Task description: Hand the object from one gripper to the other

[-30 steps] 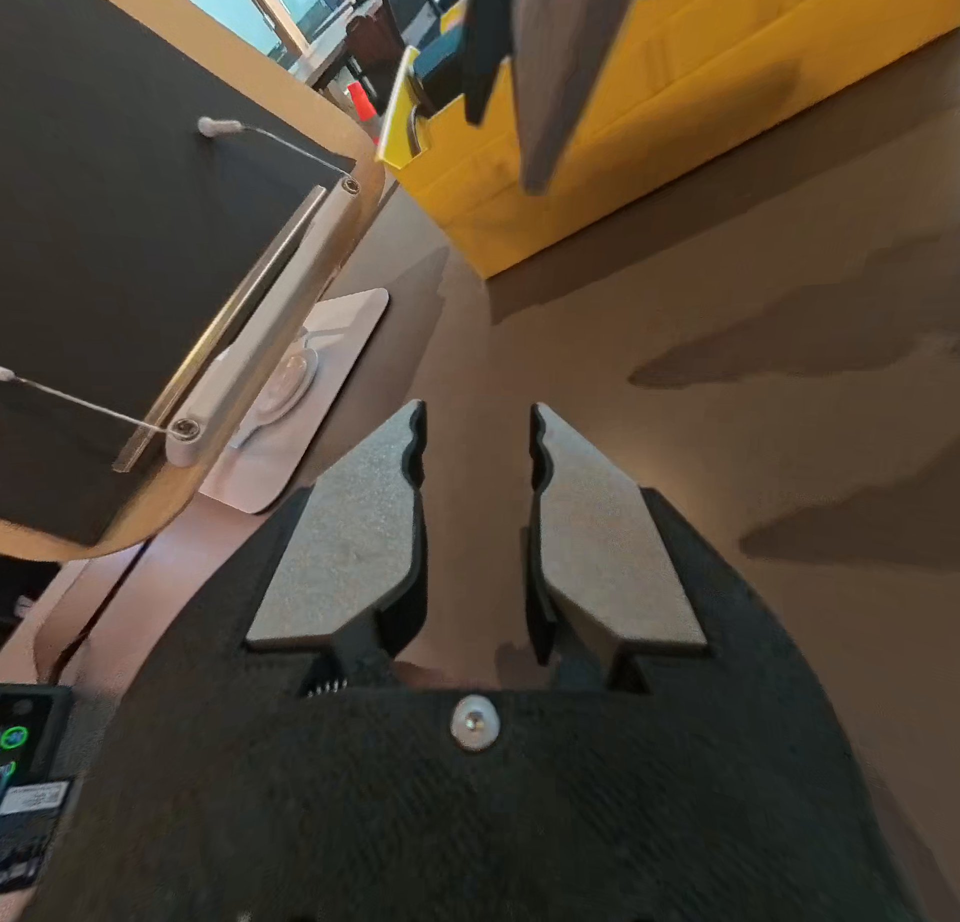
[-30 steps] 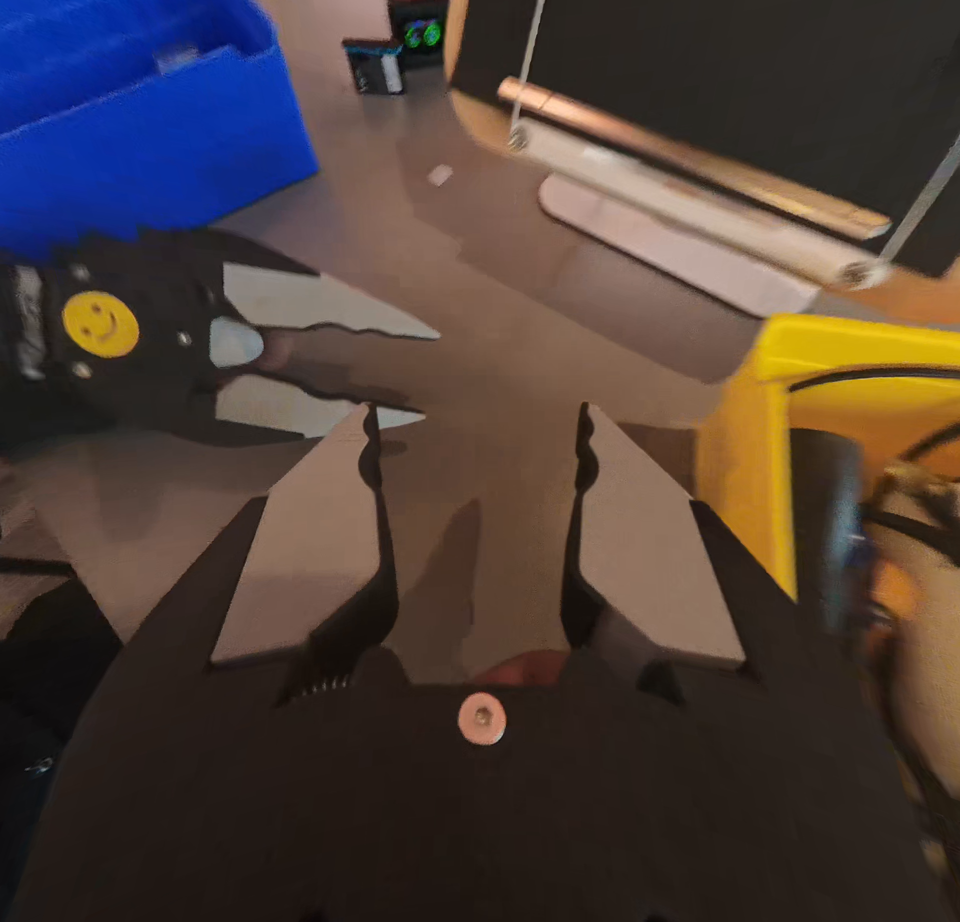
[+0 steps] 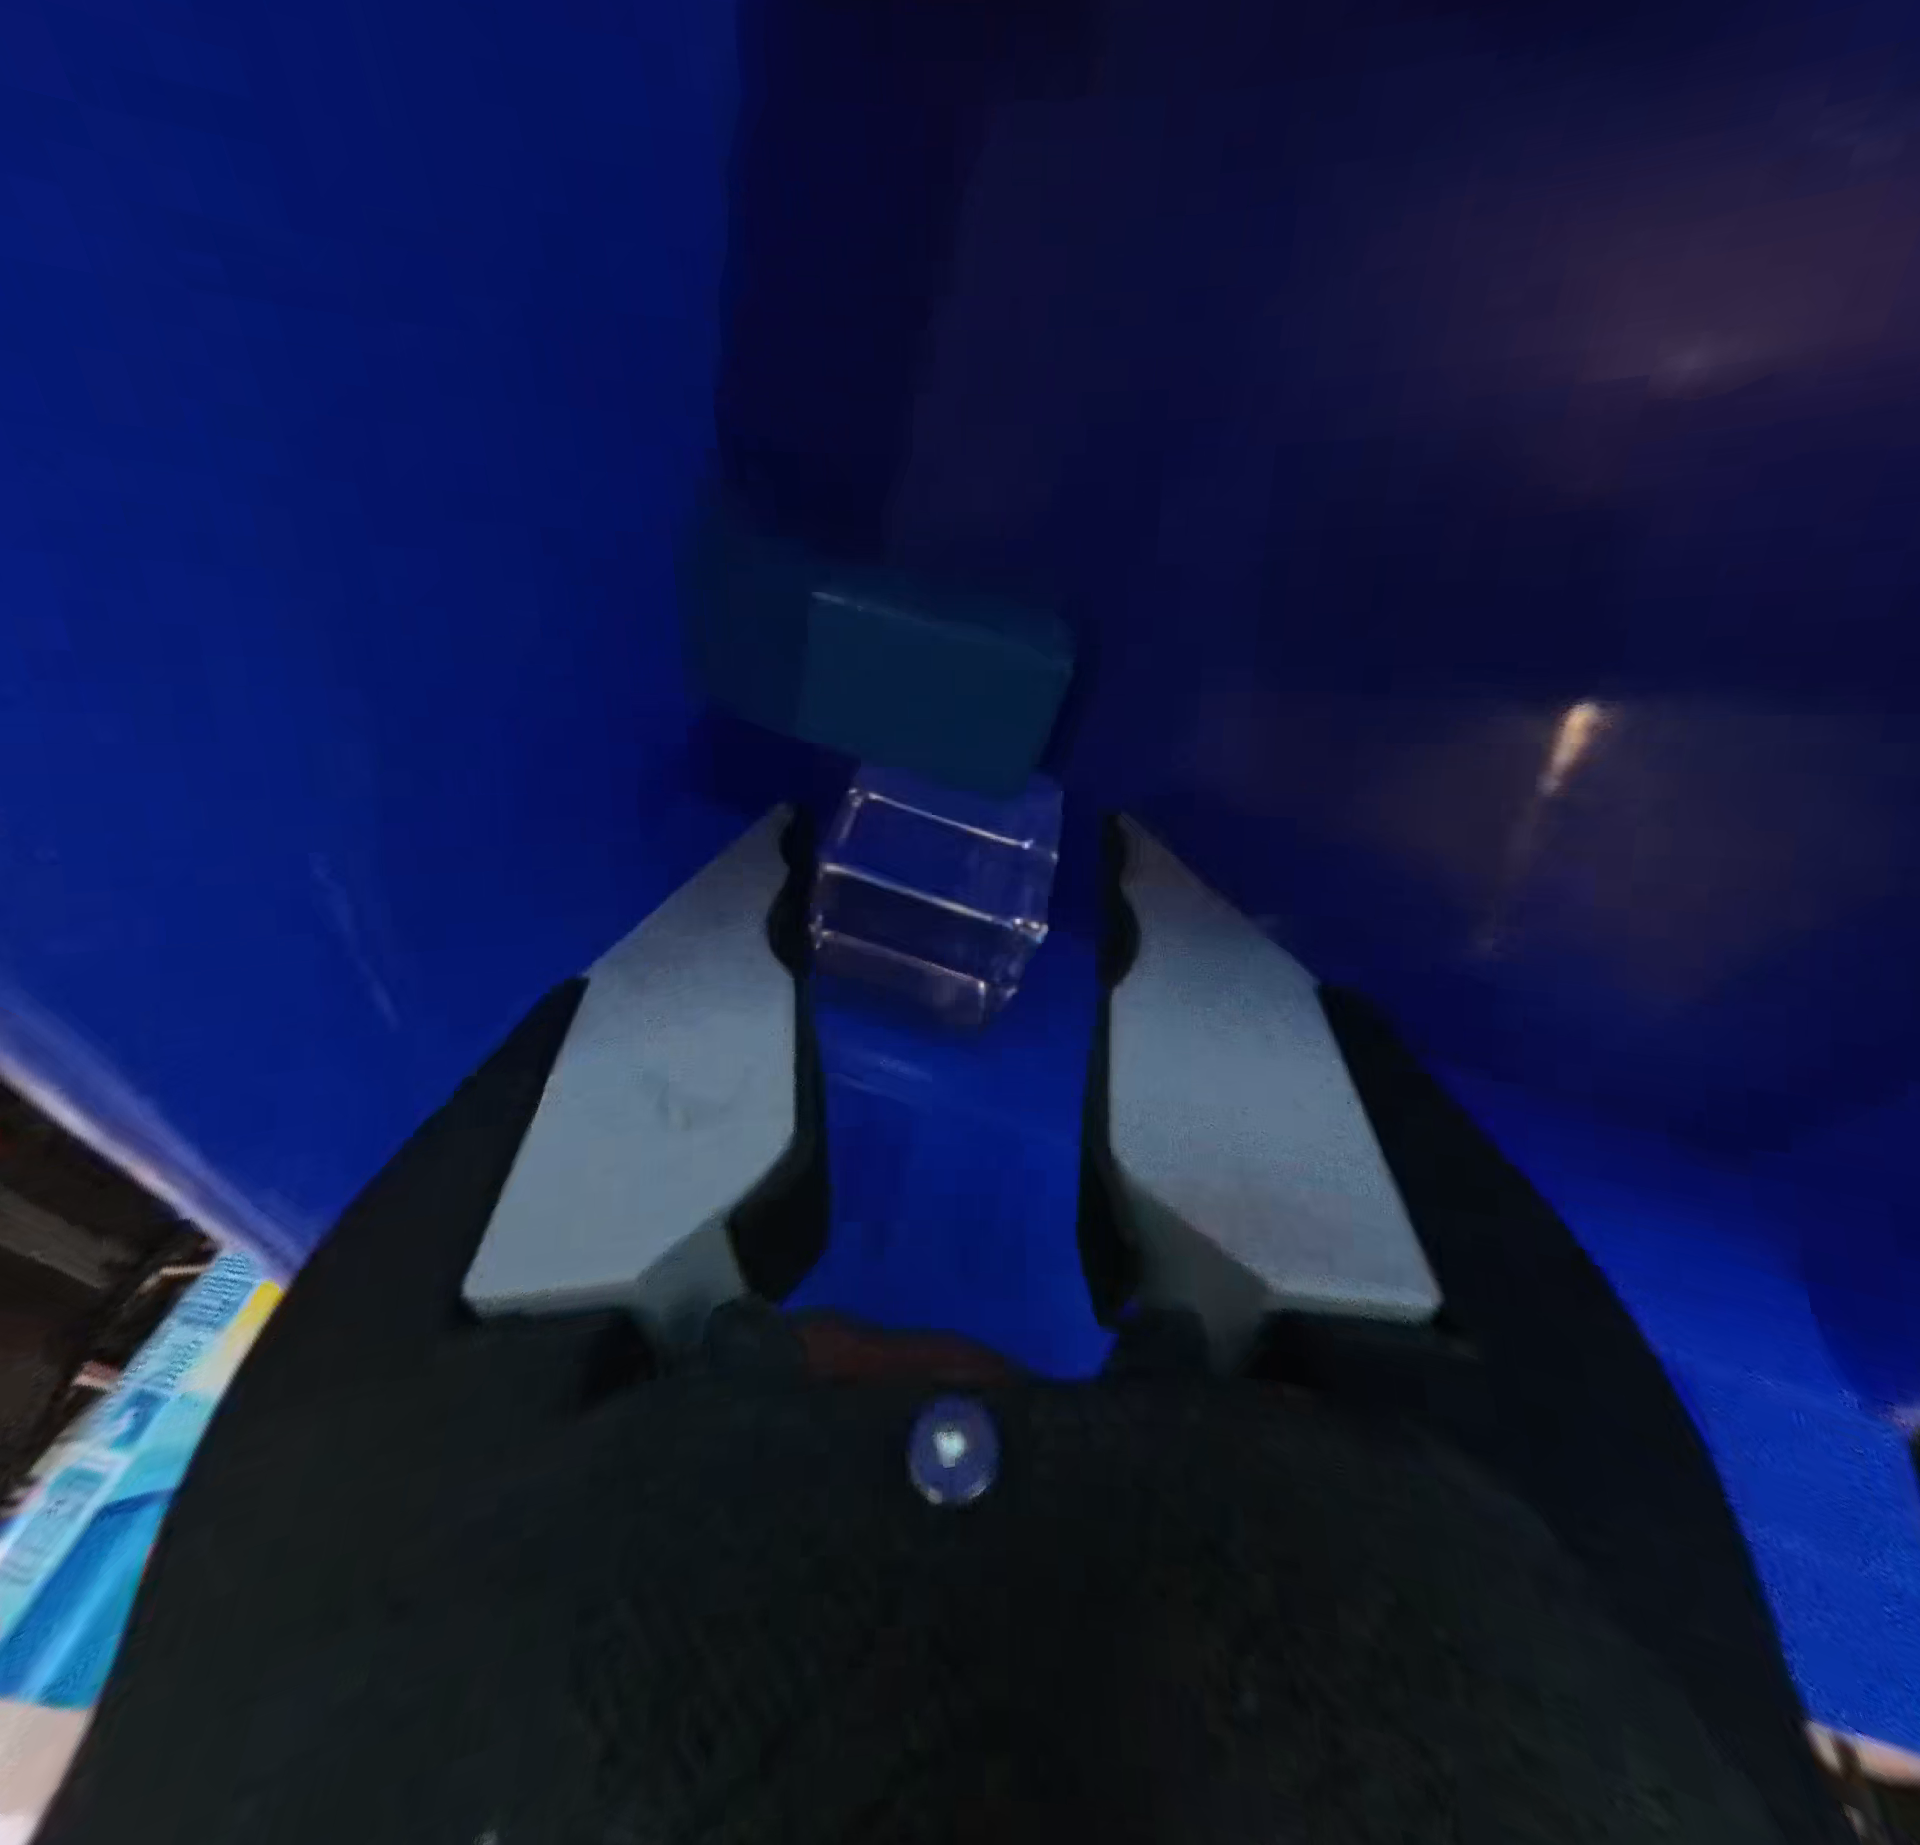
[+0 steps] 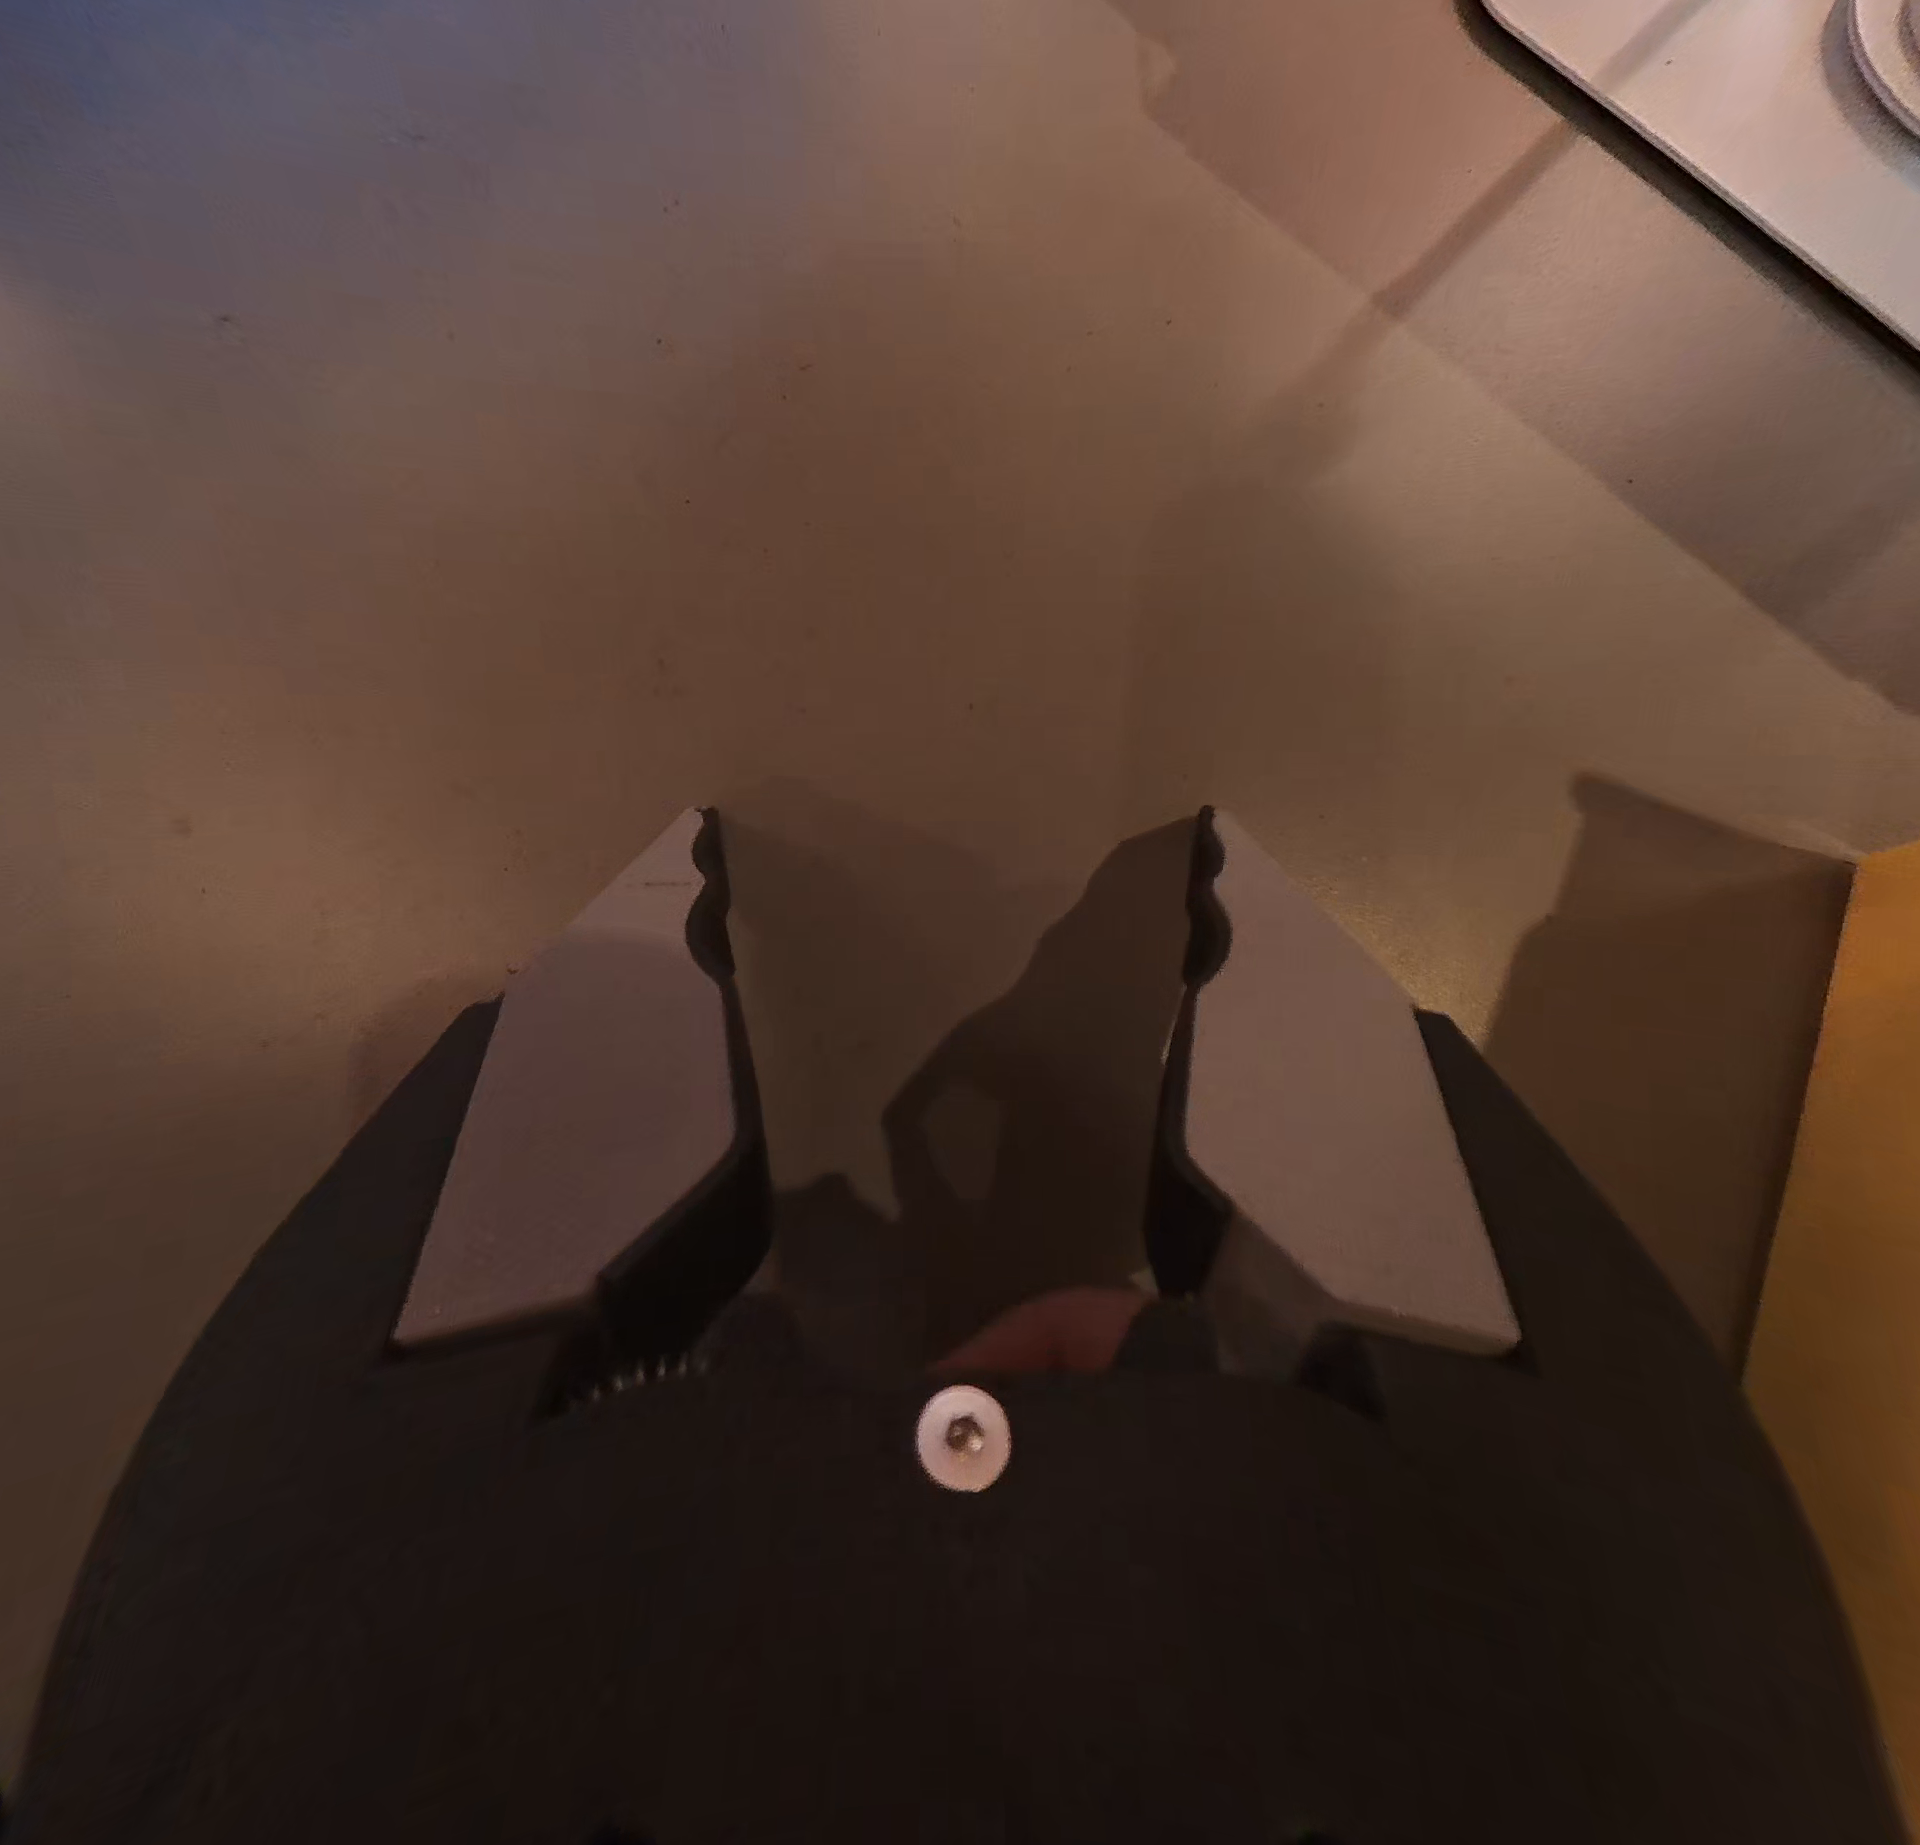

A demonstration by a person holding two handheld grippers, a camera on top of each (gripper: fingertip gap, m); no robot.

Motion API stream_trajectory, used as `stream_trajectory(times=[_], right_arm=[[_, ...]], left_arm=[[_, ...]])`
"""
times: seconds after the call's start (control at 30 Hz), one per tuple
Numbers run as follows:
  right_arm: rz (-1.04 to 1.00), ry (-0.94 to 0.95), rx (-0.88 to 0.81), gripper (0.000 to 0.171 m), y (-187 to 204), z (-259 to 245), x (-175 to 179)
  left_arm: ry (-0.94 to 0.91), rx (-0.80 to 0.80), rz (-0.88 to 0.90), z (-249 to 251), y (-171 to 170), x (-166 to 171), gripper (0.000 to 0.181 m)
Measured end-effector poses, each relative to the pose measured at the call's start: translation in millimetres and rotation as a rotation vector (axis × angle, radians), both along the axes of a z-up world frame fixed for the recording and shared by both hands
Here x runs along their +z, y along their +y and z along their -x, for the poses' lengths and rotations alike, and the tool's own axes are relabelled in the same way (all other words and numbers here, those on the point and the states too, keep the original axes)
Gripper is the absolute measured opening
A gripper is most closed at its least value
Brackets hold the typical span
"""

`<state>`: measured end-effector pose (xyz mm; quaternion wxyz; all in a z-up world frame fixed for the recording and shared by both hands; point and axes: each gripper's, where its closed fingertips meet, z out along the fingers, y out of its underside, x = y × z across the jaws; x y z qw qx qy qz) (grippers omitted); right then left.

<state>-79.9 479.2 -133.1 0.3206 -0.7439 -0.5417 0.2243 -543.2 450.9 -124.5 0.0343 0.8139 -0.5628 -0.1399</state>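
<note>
— Down inside the blue bin (image 3: 416, 445), what does the left gripper (image 3: 951, 839) face?

— A small clear block (image 3: 930, 912), lying on the bin's floor right at the fingertips. Its left edge sits just beside the left pad; a gap shows between it and the right pad. The fingers are spread apart, gripping nothing.

— Anything behind the block?

— A dark teal box (image 3: 914, 694), touching or just behind the block's far edge, tucked into the bin's corner. The view is blurred, so I cannot tell whether the two actually touch.

— And outside the bin?

— At the lower left, past the bin's wall, a light blue and yellow package (image 3: 94, 1483) shows, too smeared to make out.

— Where is the right gripper (image 4: 954, 819)?

— Over the brown tabletop (image 4: 727, 445), well apart from the block, which does not show in its view. Its fingers stand wide apart with only bare table and their own shadow between them.

— What else lies near it?

— A yellow bin (image 4: 1839, 1172) along the right edge, and a white flat base (image 4: 1662, 60) in the upper right corner, resting on the table.
</note>
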Motion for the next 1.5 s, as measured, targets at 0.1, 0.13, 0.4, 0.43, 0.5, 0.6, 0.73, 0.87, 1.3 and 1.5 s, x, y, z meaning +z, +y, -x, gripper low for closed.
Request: stream_trajectory(times=[0.1,0.13,0.4,0.43,0.5,0.6,0.73,0.87,1.3,1.5], right_arm=[[0.0,0.003,-0.001,0.081,2,1,0],[0.003,0.006,-0.004,0.08,2,0,1],[-0.003,0.018,0.02,0.067,-2,0,3],[-0.018,0.036,0.029,0.067,-3,1,7],[-0.054,0.14,0.062,0.063,-10,5,24],[0.012,0.361,0.158,0.065,-30,19,65],[0.151,0.604,0.295,0.079,-61,31,138],[0.229,0.731,0.395,0.084,-74,33,193],[-0.13,0.512,0.184,0.046,15,47,136],[-0.838,0.178,0.118,0.047,45,32,120]], left_arm=[[0.039,0.026,0.059,5,-1,1,0.044],[0.071,0.008,0.084,8,-7,3,0.044],[-0.167,-0.028,-0.314,-63,7,117,0.043],[-0.291,-0.056,-0.439,-92,14,144,0.043],[-0.5,-0.156,-0.704,-155,22,200,0.043],[-0.67,-0.379,-0.957,-255,-2,246,0.043],[-0.78,-0.574,-1.125,-359,-36,245,0.043],[-0.817,-0.695,-1.13,-428,-49,206,0.043],[-1.306,-0.23,-0.98,-442,31,139,0.061],[-1.893,0.311,-0.282,-420,37,132,0.075]])
